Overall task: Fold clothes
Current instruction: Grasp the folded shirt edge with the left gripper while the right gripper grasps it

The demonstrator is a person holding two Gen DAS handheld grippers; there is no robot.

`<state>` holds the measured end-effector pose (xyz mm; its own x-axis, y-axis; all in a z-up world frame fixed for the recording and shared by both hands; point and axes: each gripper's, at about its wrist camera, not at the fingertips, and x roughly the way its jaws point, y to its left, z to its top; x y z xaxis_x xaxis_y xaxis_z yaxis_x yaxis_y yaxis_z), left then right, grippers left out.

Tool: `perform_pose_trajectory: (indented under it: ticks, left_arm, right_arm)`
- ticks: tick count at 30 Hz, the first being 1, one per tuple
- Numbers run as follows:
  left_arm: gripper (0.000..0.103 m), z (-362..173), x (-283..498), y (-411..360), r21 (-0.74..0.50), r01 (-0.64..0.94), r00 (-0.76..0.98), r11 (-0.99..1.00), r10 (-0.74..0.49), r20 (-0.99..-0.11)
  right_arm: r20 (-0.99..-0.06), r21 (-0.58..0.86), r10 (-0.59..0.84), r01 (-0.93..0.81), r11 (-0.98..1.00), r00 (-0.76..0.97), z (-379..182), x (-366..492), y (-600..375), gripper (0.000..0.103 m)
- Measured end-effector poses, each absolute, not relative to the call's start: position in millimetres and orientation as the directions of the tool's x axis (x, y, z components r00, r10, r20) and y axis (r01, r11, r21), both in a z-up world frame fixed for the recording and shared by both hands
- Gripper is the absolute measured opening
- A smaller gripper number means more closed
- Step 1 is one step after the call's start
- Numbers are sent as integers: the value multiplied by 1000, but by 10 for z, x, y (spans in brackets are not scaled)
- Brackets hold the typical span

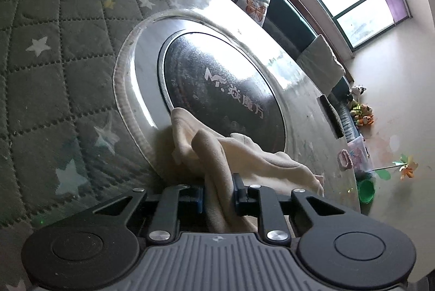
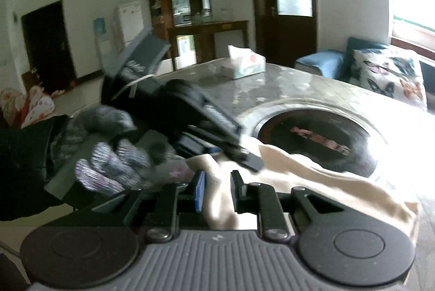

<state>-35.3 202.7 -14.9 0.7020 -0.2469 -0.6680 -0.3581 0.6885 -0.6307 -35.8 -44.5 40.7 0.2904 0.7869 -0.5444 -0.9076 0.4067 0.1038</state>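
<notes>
both grippers are clamped on a cream garment [image 1: 217,155]: the left gripper [image 1: 217,195] pinches a bunched fold between narrow fingers, and the right gripper [image 2: 217,191] grips another fold. in the right wrist view the person's gloved left hand [image 2: 114,163] angles the left gripper down from the left. the garment lies crumpled on the table [image 1: 68,59], overlapping its dark round inset [image 1: 217,89].

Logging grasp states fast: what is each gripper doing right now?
Left gripper: shut on the cream cloth.
Right gripper: shut on the same cream cloth.
</notes>
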Motion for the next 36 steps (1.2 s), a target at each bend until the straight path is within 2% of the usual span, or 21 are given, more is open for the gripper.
perform_pose_trajectory:
  ticks: [3,9,18,20,22,23,29,32,34,36]
  left_arm:
    - [21,-142,-353,2002,-621,-357,701,698,-239,-672]
    - [21,-141,-351,1987,-612,-363,697,703,-231,-679]
    - [21,-122,-324,1955,-584,-369,686,723,-212,-696]
    - [21,-119,-324,1951,-580,-371,685,726,-208,-698]
    - [21,-118,-323,1945,-576,-372,684,728,-205,-700]
    - [21,-116,-319,1941,-574,-372,683,729,-204,-702]
    - [21,-102,-293,1915,-558,-380,675,737,-192,-713]
    - [21,-83,-273,1894,-542,-388,669,746,-177,-722]
    - [21,-56,-259,1870,-530,-390,665,753,-167,-728]
    - [20,-17,-220,1816,-519,-383,664,764,-163,-730]
  right_arm:
    - [-557,60,735,-864,500,386,358,-171,-597,19]
    - [-603,97,628,-737,669,491,181,450,-917,19]
    - [-635,119,530,-607,786,561,-39,908,-1253,19]
    - [-636,125,520,-589,798,570,-49,944,-1311,23]
    - [-638,129,510,-573,809,577,-55,975,-1362,34]
    - [-639,131,505,-565,815,580,-59,990,-1387,36]
    - [-643,189,523,-545,817,560,-116,1064,-1448,36]
    - [-636,227,547,-545,807,545,-140,1081,-1437,35]
    - [-630,249,564,-549,798,534,-142,1072,-1428,17]
    - [-621,264,576,-551,792,531,-139,1054,-1428,11]
